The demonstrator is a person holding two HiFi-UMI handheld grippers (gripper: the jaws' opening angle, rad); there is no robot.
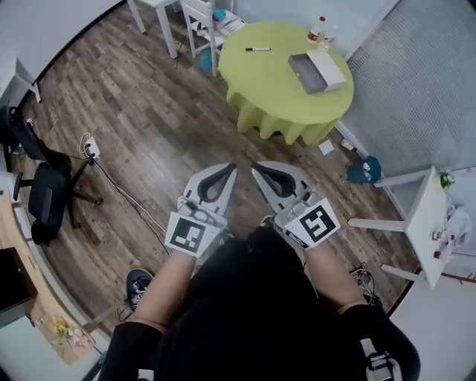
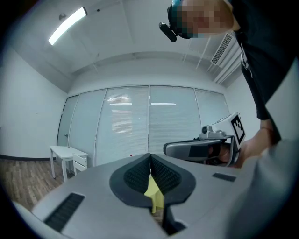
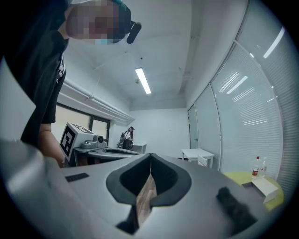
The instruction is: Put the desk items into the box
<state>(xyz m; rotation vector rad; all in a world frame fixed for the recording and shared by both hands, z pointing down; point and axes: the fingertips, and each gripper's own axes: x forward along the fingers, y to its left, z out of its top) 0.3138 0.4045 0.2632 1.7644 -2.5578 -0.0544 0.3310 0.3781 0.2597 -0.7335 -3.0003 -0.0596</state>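
Note:
A round yellow-green table (image 1: 275, 97) stands across the room. On it lie an open grey-and-white box (image 1: 316, 72), a black marker (image 1: 258, 49) and two small bottles (image 1: 320, 30). I hold both grippers side by side at waist height, well short of the table. My left gripper (image 1: 231, 168) is shut with nothing between its pads (image 2: 140, 172). My right gripper (image 1: 256, 168) is also shut and holds nothing. In the right gripper view the table (image 3: 240, 179), the box (image 3: 264, 186) and the bottles (image 3: 256, 165) show at the far right.
Wooden floor (image 1: 149, 126) lies between me and the table. White chairs (image 1: 201, 18) stand behind the table. A black office chair (image 1: 44, 190) and a floor cable with a power strip (image 1: 91, 147) are at the left. A white side table (image 1: 424, 216) and a blue object (image 1: 363, 170) are at the right.

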